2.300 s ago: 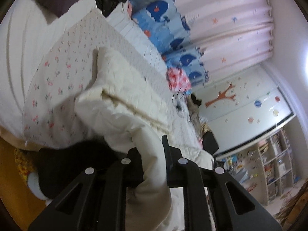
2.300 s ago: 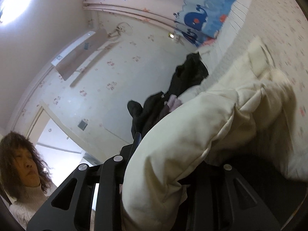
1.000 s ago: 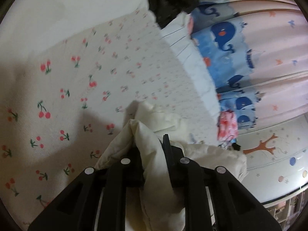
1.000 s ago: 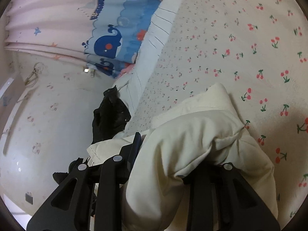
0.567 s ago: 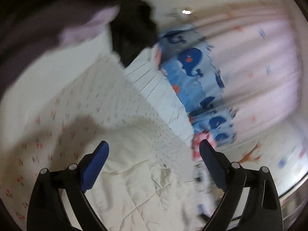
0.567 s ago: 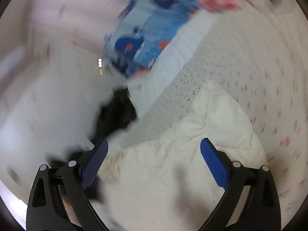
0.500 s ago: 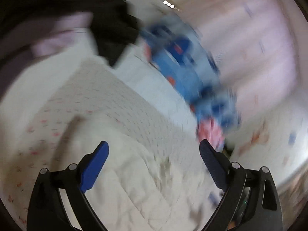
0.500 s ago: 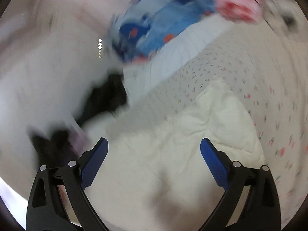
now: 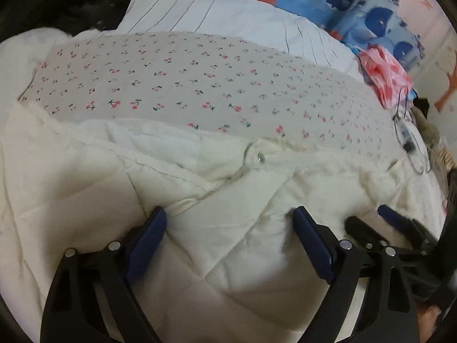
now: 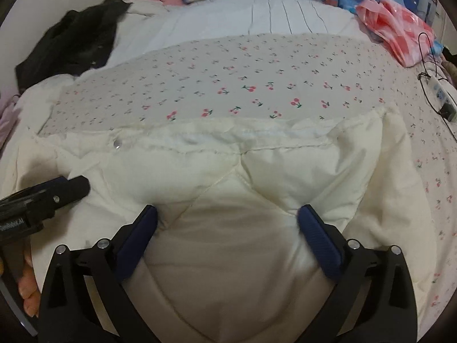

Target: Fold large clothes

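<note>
I have just let go, so both my left tool point(image 9: 228, 223) and right tool point(image 10: 227, 220) gape empty over the cream coat point(image 10: 228, 243) (folded bulk now lying along the bed's point(image 10: 257, 65) near edge).

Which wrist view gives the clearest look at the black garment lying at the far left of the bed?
The right wrist view. There the black garment lies whole and fairly sharp on the white bedding, past the cherry-print sheet. The left wrist view catches only a dark, blurred part of it, cut off at the top-left edge of the frame.
</note>
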`<state>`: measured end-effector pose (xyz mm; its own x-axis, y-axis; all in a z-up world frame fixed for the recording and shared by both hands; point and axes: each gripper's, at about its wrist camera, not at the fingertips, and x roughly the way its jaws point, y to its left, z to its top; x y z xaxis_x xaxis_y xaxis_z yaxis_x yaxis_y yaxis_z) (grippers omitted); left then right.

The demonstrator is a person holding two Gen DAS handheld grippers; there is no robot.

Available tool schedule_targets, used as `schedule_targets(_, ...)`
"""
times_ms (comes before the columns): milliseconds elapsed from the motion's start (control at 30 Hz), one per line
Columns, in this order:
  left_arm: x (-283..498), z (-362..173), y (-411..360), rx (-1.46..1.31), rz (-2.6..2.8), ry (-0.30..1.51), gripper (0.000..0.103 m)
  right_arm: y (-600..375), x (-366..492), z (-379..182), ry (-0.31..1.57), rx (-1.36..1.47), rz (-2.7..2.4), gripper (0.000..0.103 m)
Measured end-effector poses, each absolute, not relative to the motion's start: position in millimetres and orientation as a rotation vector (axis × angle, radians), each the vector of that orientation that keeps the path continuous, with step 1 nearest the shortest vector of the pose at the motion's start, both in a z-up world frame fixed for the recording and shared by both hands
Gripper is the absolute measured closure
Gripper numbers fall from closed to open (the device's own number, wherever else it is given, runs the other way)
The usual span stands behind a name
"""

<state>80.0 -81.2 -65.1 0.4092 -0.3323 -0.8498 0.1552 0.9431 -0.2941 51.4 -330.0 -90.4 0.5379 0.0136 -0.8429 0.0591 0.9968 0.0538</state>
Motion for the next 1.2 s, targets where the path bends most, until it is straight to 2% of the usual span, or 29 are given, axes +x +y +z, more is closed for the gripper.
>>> schedule_targets(100, 73, -33, -72, -0.183, -0.295, 1.032, 0.017, -325, 51, -68, 0.898, -0.013, -0.029, 0.008)
schedule_targets(167, 84, -37, -65, -0.135, -0.243, 1.025, 0.017, -334, 70, -88, 0.977, -0.023, -0.057, 0.008)
schedule_targets(300, 110, -88, -52, -0.118, -0.196, 1.120, 0.017, -361, 94, -118, 1.074, 0.109, -0.063, 0.007)
schedule_targets(400, 99, -73, -55, -0.081, -0.209, 1.092, 0.017, -359, 96, -114, 1.112, 0.054, -0.061, 0.007)
schedule_targets(567, 49, -18, 4, -0.139, -0.181, 0.934, 0.017, -393, 54, -70, 0.949, 0.074, -0.121, 0.007)
schedule_targets(667, 40, -37, 33, -0.128, -0.098, 0.936, 0.017, -428, 42, -112, 1.014, 0.122, -0.156, 0.007)
schedule_targets(767, 38, -72, 42, -0.127, -0.059, 0.966, 0.016, -439, 37, -111, 1.000, 0.209, -0.130, 0.007)
schedule_targets(867, 23, -55, 30, -0.050, -0.016, 0.910, 0.016, -426, 31, -90, 1.025, 0.119, -0.145, 0.007)
schedule_targets(1000, -20, -25, 25, 0.039, -0.008, 0.768, 0.016, -409, -32, -50, 0.839, 0.112, -0.086, 0.007)
schedule_targets(1133, -21, -55, 29, 0.031, -0.009, 0.808, 0.016, -410, -39, -98, 0.825, 0.137, -0.084, 0.006)
schedule_targets(1200, -25, -57, 28, 0.037, 0.009, 0.783, 0.016, -411, -36, -93, 0.833, 0.129, -0.092, 0.006)
